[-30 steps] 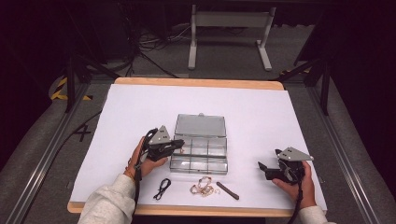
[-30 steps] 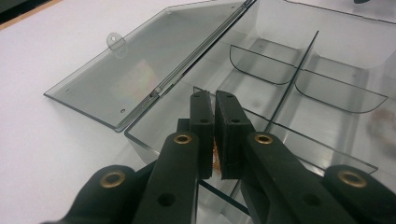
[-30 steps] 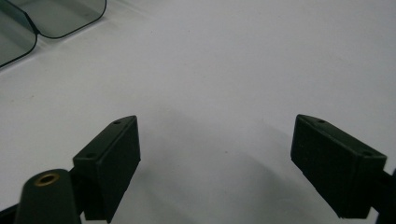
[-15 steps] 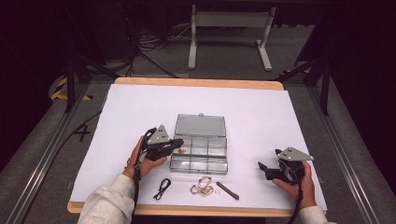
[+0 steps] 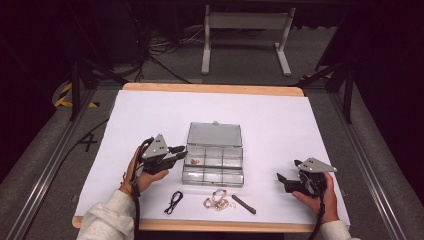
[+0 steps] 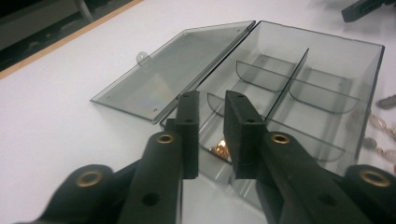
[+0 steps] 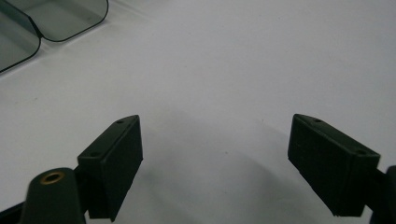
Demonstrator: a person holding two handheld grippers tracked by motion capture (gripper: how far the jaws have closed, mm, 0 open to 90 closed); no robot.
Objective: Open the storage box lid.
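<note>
A clear compartment box (image 5: 214, 162) lies open on the white sheet, its lid (image 5: 215, 134) flat behind it. A small copper-coloured piece of jewellery (image 5: 194, 161) rests in the box's near-left compartment, seen in the left gripper view as a glint (image 6: 219, 149) below the jaws. My left gripper (image 5: 181, 152) hovers at the box's left edge. Its jaws have just been opening and now stand a narrow gap apart (image 6: 211, 100) with nothing between them. My right gripper (image 5: 282, 179) rests to the right of the box, wide open (image 7: 215, 140) over bare sheet.
In front of the box lie a black cord loop (image 5: 174, 201), a heap of pale jewellery (image 5: 217, 201) and a short dark stick (image 5: 243, 204). The table's wooden front edge (image 5: 210, 226) runs just below them. A metal frame rail (image 5: 45, 170) runs along the left.
The left gripper has drawn back a little to the left and upward from the box, and its jaws have parted slightly. The right gripper has kept still.
</note>
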